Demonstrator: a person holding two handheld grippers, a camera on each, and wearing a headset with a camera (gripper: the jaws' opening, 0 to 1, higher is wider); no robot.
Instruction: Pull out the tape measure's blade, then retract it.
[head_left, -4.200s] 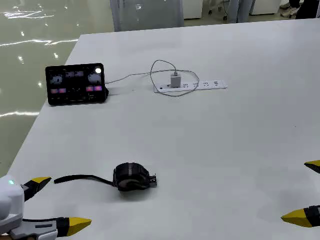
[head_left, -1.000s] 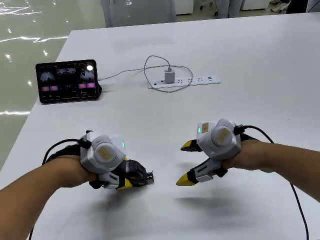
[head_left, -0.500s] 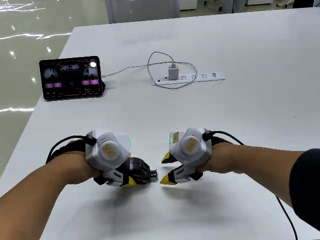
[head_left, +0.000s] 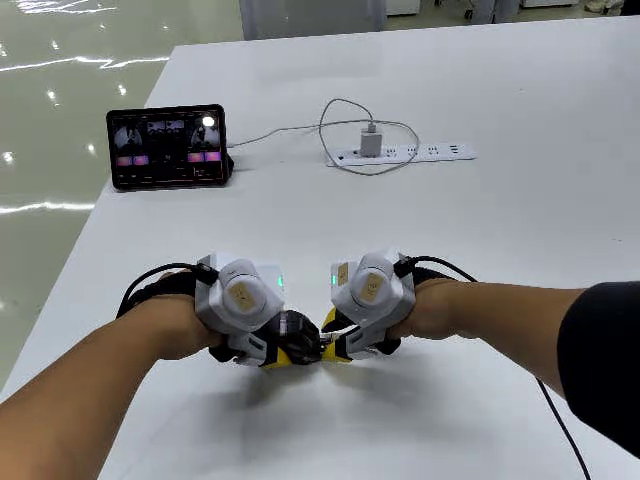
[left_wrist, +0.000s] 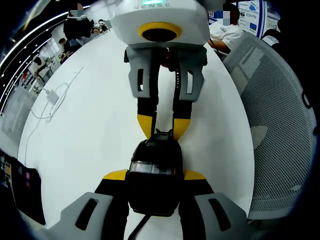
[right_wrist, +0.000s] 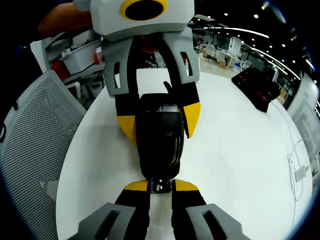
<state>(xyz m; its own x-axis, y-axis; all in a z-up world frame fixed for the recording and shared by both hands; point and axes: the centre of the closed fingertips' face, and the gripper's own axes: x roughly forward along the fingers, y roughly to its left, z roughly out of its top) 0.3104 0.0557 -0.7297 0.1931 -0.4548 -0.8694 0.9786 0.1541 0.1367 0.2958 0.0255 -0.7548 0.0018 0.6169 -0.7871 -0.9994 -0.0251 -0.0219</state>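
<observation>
A black tape measure (head_left: 300, 338) sits just above the white table (head_left: 480, 220), between my two grippers. My left gripper (head_left: 278, 356) is shut on its case; in the left gripper view the case (left_wrist: 155, 172) fills the gap between my yellow fingertips (left_wrist: 116, 175). My right gripper (head_left: 333, 350) faces it from the other side. In the right gripper view its jaws stand almost together, shut on the metal blade tip (right_wrist: 161, 186) at the front of the case (right_wrist: 160, 142). The blade is not drawn out.
A lit tablet (head_left: 167, 147) stands at the back left near the table's edge. A white power strip (head_left: 405, 153) with a charger and a looped cable lies behind. A grey mesh chair (left_wrist: 280, 125) stands beside the table.
My right gripper has moved left to the tape measure's front and shut on the blade tip. The left gripper has kept its hold on the case. The camera has shifted.
</observation>
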